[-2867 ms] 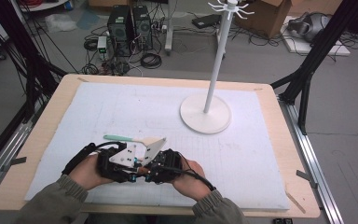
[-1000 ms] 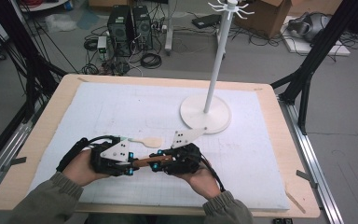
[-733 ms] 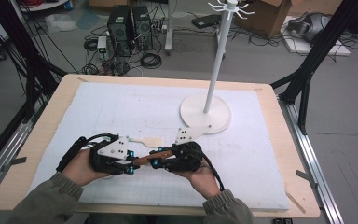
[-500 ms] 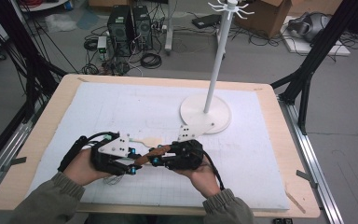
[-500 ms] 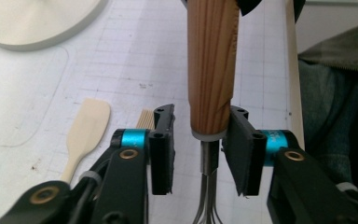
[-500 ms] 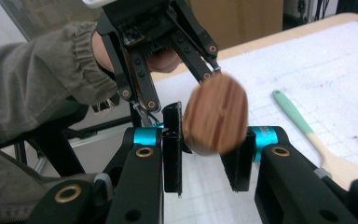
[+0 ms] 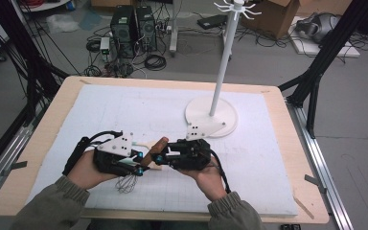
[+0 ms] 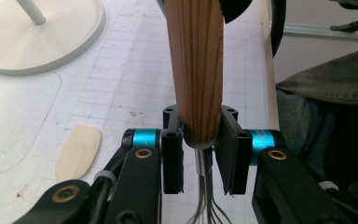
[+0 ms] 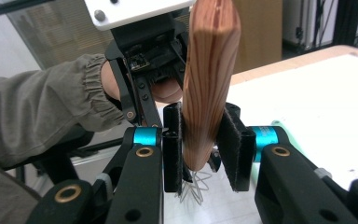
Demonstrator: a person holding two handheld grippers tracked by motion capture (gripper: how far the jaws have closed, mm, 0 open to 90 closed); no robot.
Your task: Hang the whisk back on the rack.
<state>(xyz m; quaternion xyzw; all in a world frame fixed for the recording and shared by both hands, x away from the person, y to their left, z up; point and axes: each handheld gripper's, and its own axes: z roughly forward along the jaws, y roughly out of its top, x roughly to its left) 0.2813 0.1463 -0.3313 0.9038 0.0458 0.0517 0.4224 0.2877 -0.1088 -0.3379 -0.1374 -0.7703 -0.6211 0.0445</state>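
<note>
A whisk with a wooden handle (image 7: 155,149) and wire loops (image 7: 126,183) is held just above the white mat, between both hands. My left gripper (image 7: 141,166) is shut on the handle's wire end (image 8: 198,93); its jaws have just been closing with the handle between them. The wires (image 8: 208,205) run down between its jaws. From the right, my right gripper (image 7: 158,156) is shut on the same handle (image 9: 209,84), closer to its free end. In the right gripper view the left gripper (image 9: 142,28) and the person's sleeve sit just behind the handle.
A white stand with a round base (image 7: 211,118) and a tall pole (image 7: 224,57) rises at the mat's far right. A beige spatula head (image 8: 78,151) lies flat on the mat near the grippers, and its mint handle (image 9: 279,126) is beside the right jaw. The wooden table edge (image 7: 297,143) borders the mat.
The whisk's handle has tipped from lying level between the grippers to slanting, free end farther away. Both hands have stayed about where they were.
</note>
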